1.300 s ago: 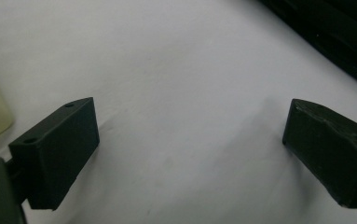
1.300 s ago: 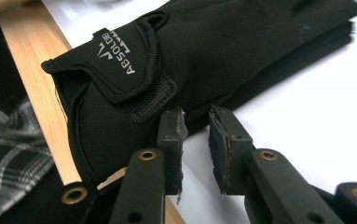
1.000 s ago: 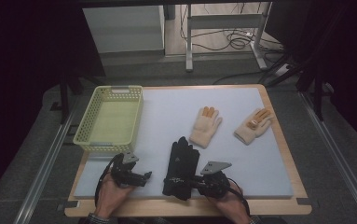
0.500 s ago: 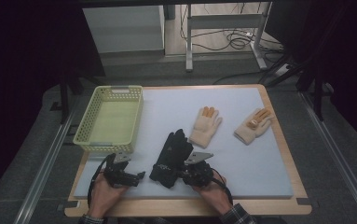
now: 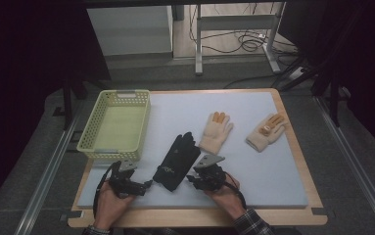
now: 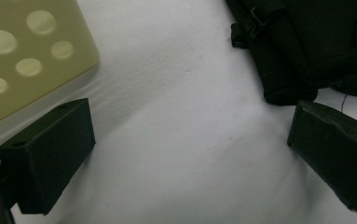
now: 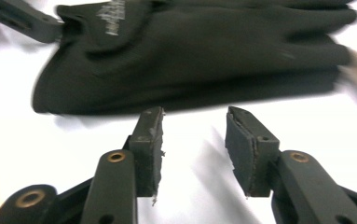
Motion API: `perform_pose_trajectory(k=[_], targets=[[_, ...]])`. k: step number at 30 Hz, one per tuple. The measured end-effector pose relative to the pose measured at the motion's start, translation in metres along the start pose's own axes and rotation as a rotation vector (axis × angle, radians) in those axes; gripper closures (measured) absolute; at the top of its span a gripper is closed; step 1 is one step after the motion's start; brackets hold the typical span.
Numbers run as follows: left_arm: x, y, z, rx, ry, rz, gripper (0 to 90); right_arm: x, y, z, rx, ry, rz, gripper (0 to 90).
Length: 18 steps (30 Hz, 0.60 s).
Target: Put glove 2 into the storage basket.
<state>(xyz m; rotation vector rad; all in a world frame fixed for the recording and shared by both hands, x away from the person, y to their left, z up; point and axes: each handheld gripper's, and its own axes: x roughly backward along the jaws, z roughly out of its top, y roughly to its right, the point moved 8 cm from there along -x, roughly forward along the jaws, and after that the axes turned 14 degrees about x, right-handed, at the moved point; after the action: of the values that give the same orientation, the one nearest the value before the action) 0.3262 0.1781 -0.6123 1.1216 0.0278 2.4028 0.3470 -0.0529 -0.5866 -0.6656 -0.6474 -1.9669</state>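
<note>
The black glove (image 5: 176, 162) lies flat on the pale mat (image 5: 273, 176) near the table's front edge, cuff toward the person and fingers angled away toward the nearer cream glove (image 5: 215, 132). The right gripper (image 5: 198, 178) sits just right of its cuff, jaws having just been opening, parted with nothing between them and the glove just ahead of their tips, while the left gripper (image 5: 144, 185) rests just left of the cuff, jaws wide apart over bare mat. Farther out stand the yellow-green basket (image 5: 93, 142) at the left and a second cream glove (image 5: 267, 132) at the right.
</note>
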Motion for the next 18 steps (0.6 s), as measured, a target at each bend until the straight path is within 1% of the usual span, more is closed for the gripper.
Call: perform_pose_trajectory(k=[4,8,11,16,18], targets=[[0.0,0.0,0.0,-0.001,0.0,0.0,0.8,0.015,0.017,-0.011,-0.025,-0.002,-0.034,46.9],[0.0,0.0,0.0,0.0,0.0,-0.001,0.8,0.03,0.034,-0.022,-0.038,-0.01,-0.073,38.6],[0.0,0.0,0.0,0.0,0.0,-0.001,0.7,0.041,0.046,-0.033,-0.048,-0.018,-0.11,32.9],[0.0,0.0,0.0,0.004,-0.001,-0.002,0.8,0.056,0.063,-0.051,-0.083,-0.033,-0.138,24.2],[0.0,0.0,0.0,0.003,-0.003,-0.004,0.5,0.062,0.069,-0.058,-0.096,-0.035,-0.158,21.5]])
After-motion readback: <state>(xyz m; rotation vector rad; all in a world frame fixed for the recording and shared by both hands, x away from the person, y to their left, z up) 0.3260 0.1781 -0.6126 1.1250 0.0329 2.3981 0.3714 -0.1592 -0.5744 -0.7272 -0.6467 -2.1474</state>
